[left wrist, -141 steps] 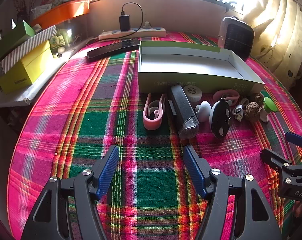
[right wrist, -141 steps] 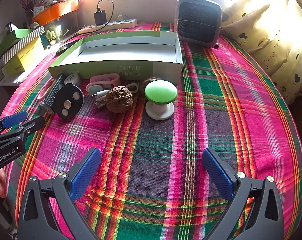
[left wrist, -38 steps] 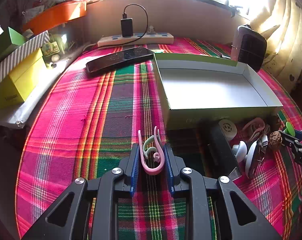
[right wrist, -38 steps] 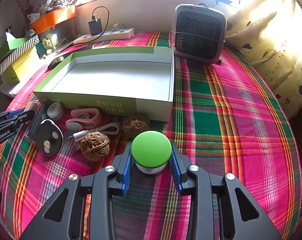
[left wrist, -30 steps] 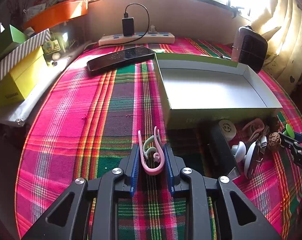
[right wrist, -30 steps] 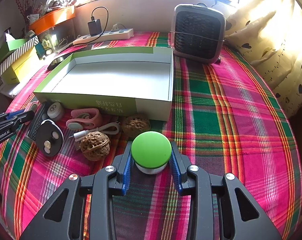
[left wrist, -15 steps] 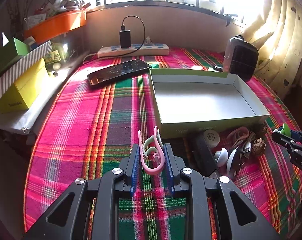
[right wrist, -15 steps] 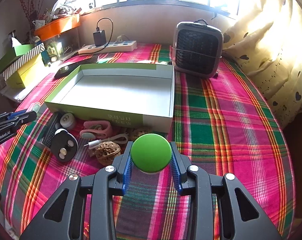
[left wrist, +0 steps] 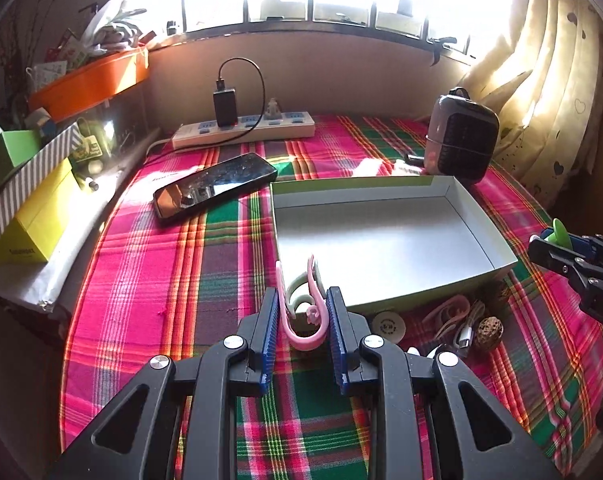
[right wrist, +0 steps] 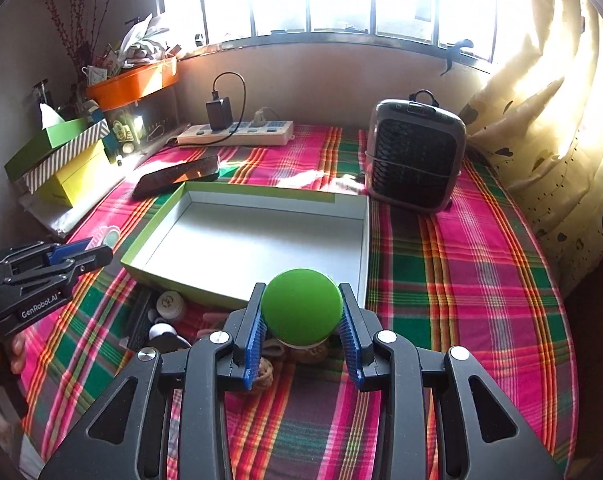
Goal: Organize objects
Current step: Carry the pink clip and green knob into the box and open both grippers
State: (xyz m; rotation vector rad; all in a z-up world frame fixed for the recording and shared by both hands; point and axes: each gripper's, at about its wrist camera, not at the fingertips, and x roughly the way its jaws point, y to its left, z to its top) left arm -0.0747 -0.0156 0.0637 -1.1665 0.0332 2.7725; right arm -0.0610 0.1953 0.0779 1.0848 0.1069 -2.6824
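Meanwhile, the left hand-held gripper (left wrist: pixel 303 322) was clenched on a pink clip (left wrist: pixel 301 312), held above the plaid bench (left wrist: pixel 161 264) just before the box (left wrist: pixel 385 236). Its right counterpart (right wrist: pixel 301 330) gripped a green knob (right wrist: pixel 300 307) near the box's front wall; what looked like walnuts (left wrist: pixel 488 330) lay below.

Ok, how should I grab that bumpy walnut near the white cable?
Pinch the walnut across its round middle, coming straight down from above. It is a small ball, the cable crowds its left side, and the box wall stands behind it.
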